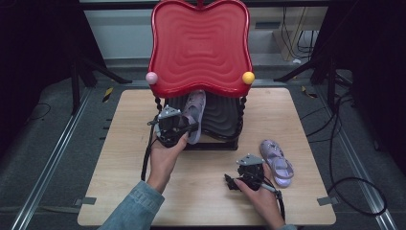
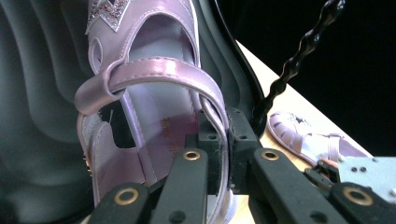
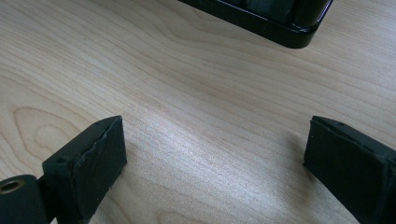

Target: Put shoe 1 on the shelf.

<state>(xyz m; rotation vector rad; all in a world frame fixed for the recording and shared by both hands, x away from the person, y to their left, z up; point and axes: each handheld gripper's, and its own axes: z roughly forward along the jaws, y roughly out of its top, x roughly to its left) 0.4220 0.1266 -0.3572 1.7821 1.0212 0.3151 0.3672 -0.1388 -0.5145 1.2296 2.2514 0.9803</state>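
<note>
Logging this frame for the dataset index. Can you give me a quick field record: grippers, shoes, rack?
left gripper: shut on the side edge of sandal on rack
right gripper: jaws open, empty, low over the table
sandal on rack: lilac, on the rack's lower black shelf
second sandal: lilac, lying on the table right of the rack, untouched
rack top: red wavy tray, pink ball and yellow ball at its front corners

Rack at your table's (image 1: 119,158) far centre.
One sandal (image 1: 194,115) on the rack's lower shelf (image 1: 222,117); second sandal (image 1: 277,162) on the table, right of it.
</note>
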